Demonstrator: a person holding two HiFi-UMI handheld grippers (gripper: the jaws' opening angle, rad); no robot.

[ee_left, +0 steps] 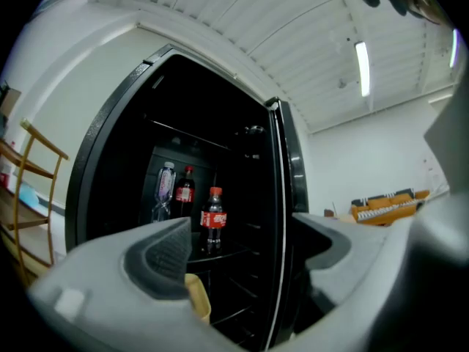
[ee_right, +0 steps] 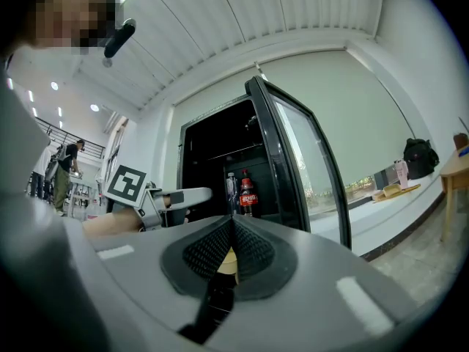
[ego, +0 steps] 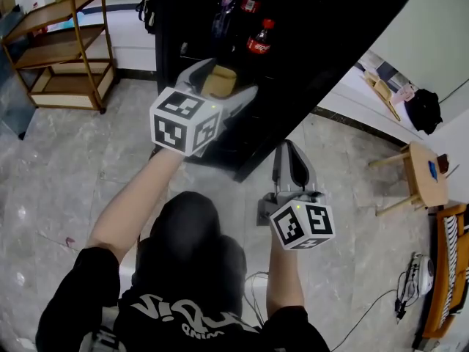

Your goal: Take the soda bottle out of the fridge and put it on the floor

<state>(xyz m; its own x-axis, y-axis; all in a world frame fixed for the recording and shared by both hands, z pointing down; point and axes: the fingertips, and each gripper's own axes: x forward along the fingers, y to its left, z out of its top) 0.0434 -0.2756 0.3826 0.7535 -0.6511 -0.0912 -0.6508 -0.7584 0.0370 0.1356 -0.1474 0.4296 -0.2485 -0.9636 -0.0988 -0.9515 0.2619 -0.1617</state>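
The black fridge (ego: 322,57) stands open. A cola bottle (ego: 260,38) with a red cap and label stands on a shelf inside, with a second cola bottle (ego: 251,1) and a clear water bottle (ego: 223,12) behind it. My left gripper (ego: 218,81) is level in front of the opening, jaws open with nothing between them. In the left gripper view the front cola bottle (ee_left: 213,220) stands beyond the spread fingers (ee_left: 163,251), clear of them. My right gripper (ego: 287,147) hangs lower and to the right, shut and empty. Past its pads (ee_right: 220,248), the right gripper view shows the cola bottle (ee_right: 247,194).
The fridge door (ee_right: 304,167) is swung open to the right. A wooden shelf rack (ego: 66,42) stands at the left, a wooden stool (ego: 423,173) and a black bag (ego: 423,110) at the right. Cables (ego: 410,279) lie on the marble floor. A person (ee_right: 67,163) stands far off.
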